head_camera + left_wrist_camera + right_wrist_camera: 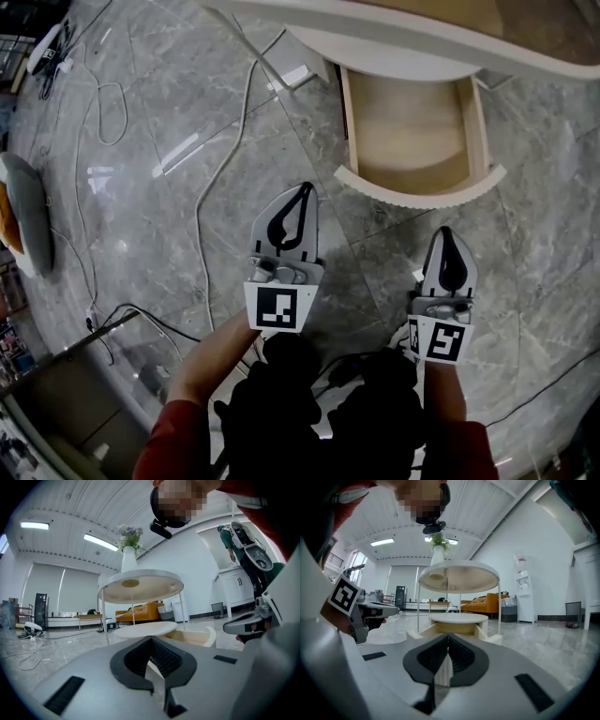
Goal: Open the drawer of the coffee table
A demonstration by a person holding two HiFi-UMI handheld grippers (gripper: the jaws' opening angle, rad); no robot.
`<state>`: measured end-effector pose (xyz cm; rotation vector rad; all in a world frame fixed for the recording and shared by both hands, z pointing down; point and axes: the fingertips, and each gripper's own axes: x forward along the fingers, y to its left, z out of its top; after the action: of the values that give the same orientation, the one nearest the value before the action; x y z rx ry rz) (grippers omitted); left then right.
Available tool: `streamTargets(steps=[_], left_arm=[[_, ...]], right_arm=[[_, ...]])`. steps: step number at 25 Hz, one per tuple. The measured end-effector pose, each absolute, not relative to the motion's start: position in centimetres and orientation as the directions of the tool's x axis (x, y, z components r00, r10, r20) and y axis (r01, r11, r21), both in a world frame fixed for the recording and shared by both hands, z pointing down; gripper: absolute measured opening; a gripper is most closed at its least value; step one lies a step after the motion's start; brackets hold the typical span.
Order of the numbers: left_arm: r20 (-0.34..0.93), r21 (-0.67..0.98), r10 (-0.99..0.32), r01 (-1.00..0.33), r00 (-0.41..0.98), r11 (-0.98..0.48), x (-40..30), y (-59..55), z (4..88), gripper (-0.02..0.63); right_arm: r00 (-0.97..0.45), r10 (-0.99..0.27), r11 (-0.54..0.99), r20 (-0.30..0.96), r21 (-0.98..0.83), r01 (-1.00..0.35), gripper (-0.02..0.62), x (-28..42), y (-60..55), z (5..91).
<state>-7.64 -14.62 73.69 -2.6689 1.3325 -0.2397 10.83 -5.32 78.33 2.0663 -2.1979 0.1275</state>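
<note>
The coffee table (422,37) is white and round, at the top of the head view. Its drawer (422,192) stands pulled out toward me, its bare wooden inside showing and nothing in it. My left gripper (302,192) hangs over the floor, left of the drawer's curved front and apart from it, shut and empty. My right gripper (447,234) sits just in front of that curved front, not touching it, shut and empty. In the left gripper view the drawer (197,637) lies ahead to the right of the gripper (150,641). In the right gripper view the drawer (457,629) lies straight ahead of the gripper (448,637).
White cables (216,178) snake over the grey marble floor left of the drawer. A padded seat (23,220) stands at the far left edge. A vase of flowers (129,557) is on the table's upper top. An orange sofa (140,611) is far behind.
</note>
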Motion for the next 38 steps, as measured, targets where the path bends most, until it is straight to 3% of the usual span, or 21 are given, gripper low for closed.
streamTargets(steps=[5, 18, 23, 30, 38], left_arm=[[0.093, -0.195, -0.799, -0.776, 0.594, -0.6, -8.3, -15.6, 61.7, 0.008], [0.203, -0.095, -0.896, -0.903, 0.395, -0.42, -12.5, -11.7, 21.8, 0.008], [0.165, -0.026, -0.9, -0.91, 0.403, -0.413, -12.3, -9.0, 8.6, 0.008], [0.171, -0.027, -0.87, -0.881, 0.462, -0.473, -11.9, -6.3, -1.7, 0.008], [0.009, -0.099, -0.916, -0.911, 0.401, -0.4, -13.9, -7.8, -7.1, 0.008]], right_arm=[[-0.025, -0.989, 0.022, 0.149, -0.017, -1.0, 0.023, 13.5, -6.1, 65.7], [-0.067, -0.989, 0.054, 0.134, -0.095, -0.994, 0.023, 12.8, -8.4, 22.7], [-0.111, -0.991, 0.105, 0.075, -0.08, -0.991, 0.023, 11.9, -7.6, 8.7], [-0.085, -0.996, 0.088, -0.039, -0.068, -0.994, 0.023, 11.3, -4.5, -3.9], [-0.046, -0.983, 0.058, -0.18, -0.059, -0.997, 0.023, 11.2, -3.3, -10.8]])
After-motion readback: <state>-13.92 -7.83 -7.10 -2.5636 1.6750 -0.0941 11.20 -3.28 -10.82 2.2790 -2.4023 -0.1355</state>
